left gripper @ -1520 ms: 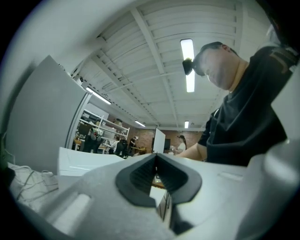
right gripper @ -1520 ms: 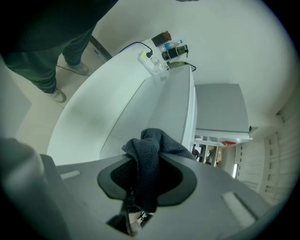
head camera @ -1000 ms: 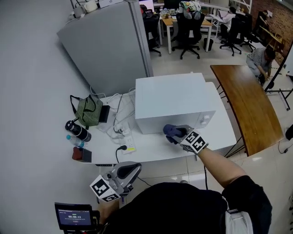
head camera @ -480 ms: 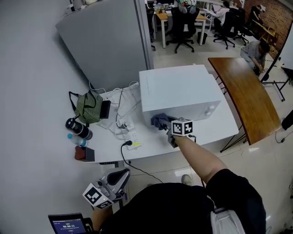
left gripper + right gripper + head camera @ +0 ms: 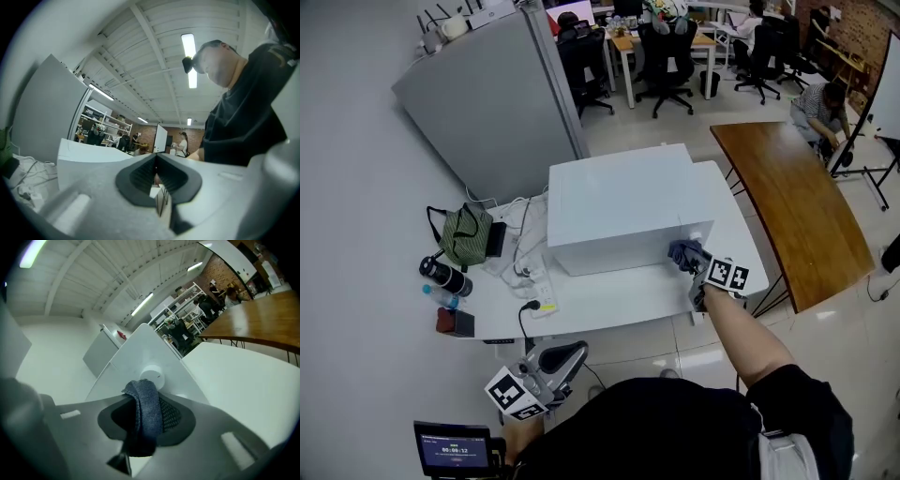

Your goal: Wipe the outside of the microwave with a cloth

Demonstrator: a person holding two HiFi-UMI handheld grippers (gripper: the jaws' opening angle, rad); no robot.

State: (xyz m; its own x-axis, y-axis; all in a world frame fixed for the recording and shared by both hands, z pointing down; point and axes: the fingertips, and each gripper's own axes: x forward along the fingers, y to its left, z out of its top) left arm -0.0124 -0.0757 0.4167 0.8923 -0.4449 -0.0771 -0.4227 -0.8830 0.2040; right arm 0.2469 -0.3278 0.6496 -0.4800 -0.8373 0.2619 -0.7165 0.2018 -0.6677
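White boxy microwave [image 5: 619,206], upright; dark blue woven cloth [image 5: 685,253] bunched at its front face's right end.

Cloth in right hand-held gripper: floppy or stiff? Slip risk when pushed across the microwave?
Likely floppy: the cloth drapes in a fold over the right hand-held gripper. Its knit weave probably holds between the jaws, so slipping out seems unlikely. It could bunch against the knob on the microwave.

The white worktop [image 5: 619,298] carries the microwave [image 5: 619,211] along its back edge; a green bag [image 5: 461,236], cables [image 5: 521,225], power strip [image 5: 541,292] and dark bottle [image 5: 441,275] crowd its left end.
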